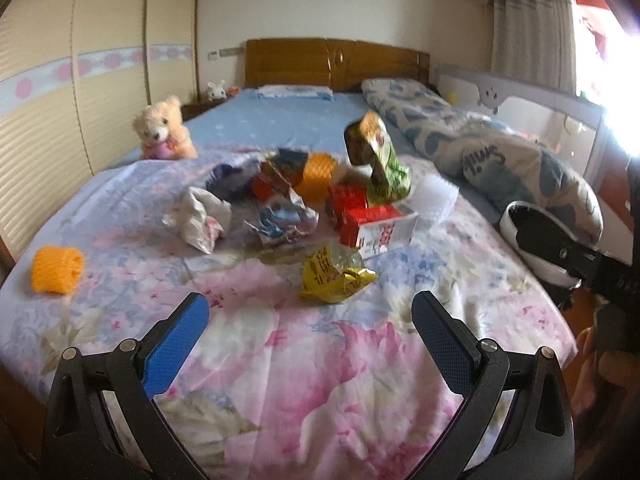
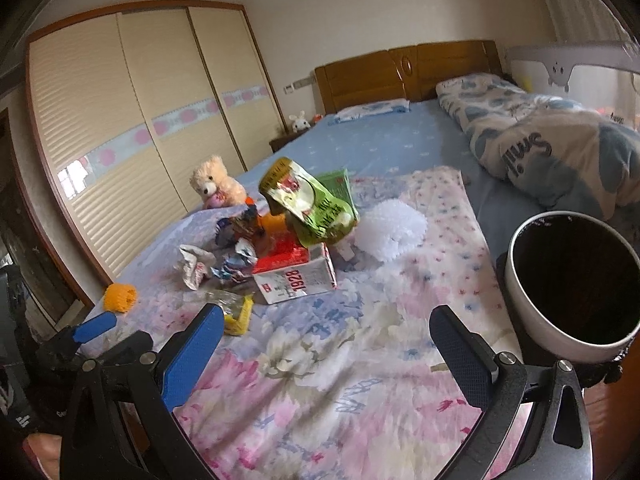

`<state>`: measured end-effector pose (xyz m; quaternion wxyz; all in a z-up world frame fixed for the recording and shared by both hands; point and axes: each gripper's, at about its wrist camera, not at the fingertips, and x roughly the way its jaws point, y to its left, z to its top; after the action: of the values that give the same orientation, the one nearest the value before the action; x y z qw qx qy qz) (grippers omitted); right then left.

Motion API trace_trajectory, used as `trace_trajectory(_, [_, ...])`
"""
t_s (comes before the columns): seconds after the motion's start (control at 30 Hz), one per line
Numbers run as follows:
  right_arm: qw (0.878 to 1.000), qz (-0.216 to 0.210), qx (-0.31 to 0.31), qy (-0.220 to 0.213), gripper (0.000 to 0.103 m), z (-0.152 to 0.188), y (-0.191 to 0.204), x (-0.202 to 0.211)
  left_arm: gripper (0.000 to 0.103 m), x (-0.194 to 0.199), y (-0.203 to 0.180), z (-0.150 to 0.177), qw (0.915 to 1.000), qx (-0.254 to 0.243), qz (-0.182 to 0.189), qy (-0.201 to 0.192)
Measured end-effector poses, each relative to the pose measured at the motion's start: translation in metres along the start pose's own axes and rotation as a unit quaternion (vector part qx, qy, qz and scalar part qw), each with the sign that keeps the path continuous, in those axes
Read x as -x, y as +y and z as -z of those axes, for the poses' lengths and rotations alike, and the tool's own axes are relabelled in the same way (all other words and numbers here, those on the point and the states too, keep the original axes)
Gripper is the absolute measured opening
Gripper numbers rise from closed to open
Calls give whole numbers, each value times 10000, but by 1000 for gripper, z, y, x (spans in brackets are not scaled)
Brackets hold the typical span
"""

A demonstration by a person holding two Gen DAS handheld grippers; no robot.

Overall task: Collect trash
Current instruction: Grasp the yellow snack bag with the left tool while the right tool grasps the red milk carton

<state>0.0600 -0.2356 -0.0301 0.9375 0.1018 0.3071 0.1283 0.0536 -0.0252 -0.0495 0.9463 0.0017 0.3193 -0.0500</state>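
We hold our left gripper (image 1: pixel 310 316) and right gripper (image 2: pixel 326 330) wide apart, with nothing in them, above the flowery blanket (image 1: pixel 320 360). The trash pile (image 1: pixel 320 200) sits in the middle of the bed. The green bag (image 2: pixel 316 208) stands tall and leans over the red and white box (image 2: pixel 296 276), which lies flat. The yellow wrapper (image 1: pixel 334 276) lies nearest us, maybe crumpled. The white bin (image 2: pixel 572 280) waits at the right edge. Bare blanket lies in front.

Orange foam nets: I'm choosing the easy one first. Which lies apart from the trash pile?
The orange foam net at the bed's left edge, alone on the quilt; the other orange net sits buried within the pile.
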Motion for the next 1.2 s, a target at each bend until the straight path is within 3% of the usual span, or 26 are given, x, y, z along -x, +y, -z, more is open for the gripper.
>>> trace_trajectory(0.1, [9999, -10, -97, 141, 103, -3, -10, -11, 102, -20, -1, -2, 9997, -27, 98, 210])
trace_trajectory(0.4, [9987, 17, -327, 388, 103, -5, -32, -38, 77, -68, 1, -9, 9975, -23, 221, 677])
trace_trajectory(0.43, [9985, 13, -340, 421, 103, -5, -32, -41, 64, -72, 1, -9, 9970, 8, 268, 725])
trace_trajectory(0.53, [9982, -3, -328, 511, 103, -5, -31, -50, 7, -82, 6, -9, 9946, 131, 475, 911])
trace_trajectory(0.57, [9980, -17, -314, 548, 103, -5, -30, -54, 1, -85, 10, -8, 9937, 211, 535, 962])
trace_trajectory(0.77, [9971, -124, -144, 739, 103, -8, -13, -80, 1, -83, 35, -5, 9930, 532, 464, 943])
trace_trajectory(1.2, [9898, -124, 481, 1339, 103, -21, 23, -159, 5, -87, 67, -8, 9908, 665, 492, 1068])
